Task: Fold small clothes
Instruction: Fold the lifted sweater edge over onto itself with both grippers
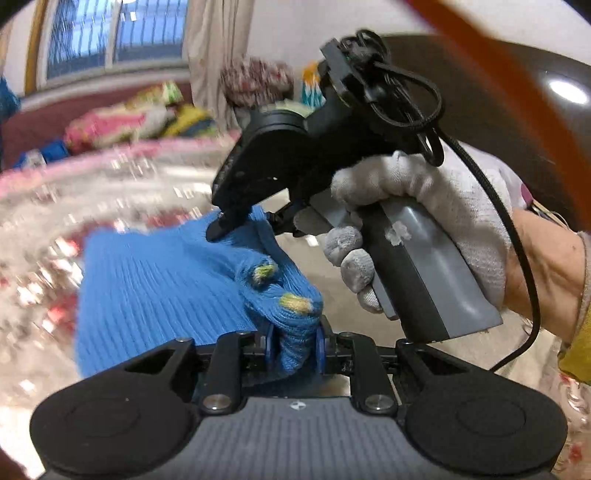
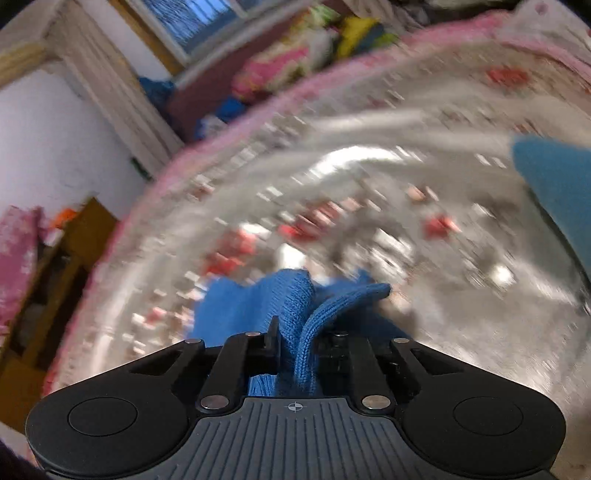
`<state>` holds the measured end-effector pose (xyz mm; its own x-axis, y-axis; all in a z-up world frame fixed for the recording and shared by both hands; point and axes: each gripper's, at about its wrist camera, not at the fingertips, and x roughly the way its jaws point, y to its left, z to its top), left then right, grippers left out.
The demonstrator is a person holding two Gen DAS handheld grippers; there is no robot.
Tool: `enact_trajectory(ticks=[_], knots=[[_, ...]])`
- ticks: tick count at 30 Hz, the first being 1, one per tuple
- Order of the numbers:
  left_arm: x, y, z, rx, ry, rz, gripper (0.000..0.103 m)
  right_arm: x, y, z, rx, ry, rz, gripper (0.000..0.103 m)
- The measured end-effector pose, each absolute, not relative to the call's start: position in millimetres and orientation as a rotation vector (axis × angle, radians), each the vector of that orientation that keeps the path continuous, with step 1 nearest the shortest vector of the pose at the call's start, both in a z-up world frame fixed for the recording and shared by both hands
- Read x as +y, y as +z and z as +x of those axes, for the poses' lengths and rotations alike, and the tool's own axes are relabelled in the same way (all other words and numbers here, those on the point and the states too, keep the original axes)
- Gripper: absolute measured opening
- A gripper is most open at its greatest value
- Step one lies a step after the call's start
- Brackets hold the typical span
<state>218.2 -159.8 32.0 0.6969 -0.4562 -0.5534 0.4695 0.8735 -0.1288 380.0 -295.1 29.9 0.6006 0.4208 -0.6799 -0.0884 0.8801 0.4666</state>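
Observation:
A small blue ribbed knit garment with yellow-green spots hangs above the table. My left gripper is shut on a bunched edge of it. My right gripper shows in the left wrist view, held by a white-gloved hand, and is shut on the garment's upper edge. In the right wrist view my right gripper pinches a fold of the blue garment. Another part of the blue cloth shows at the right edge.
The table has a glossy floral cover with a pink border, blurred by motion. A pile of colourful clothes lies on a dark red sofa behind it. A window and curtain are at the back. A wooden shelf stands at the left.

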Motion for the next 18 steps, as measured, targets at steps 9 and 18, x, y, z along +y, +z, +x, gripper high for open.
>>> enact_trajectory(ticks=[9,18], knots=[[-155,38,204,0.615,-0.562,0.008,0.051,-324,47,348,0.81,0.302,0.427,0.031],[-113,54,169,0.597,-0.552,0.01,0.056,-318,60,280,0.751,0.393,0.422,0.033]])
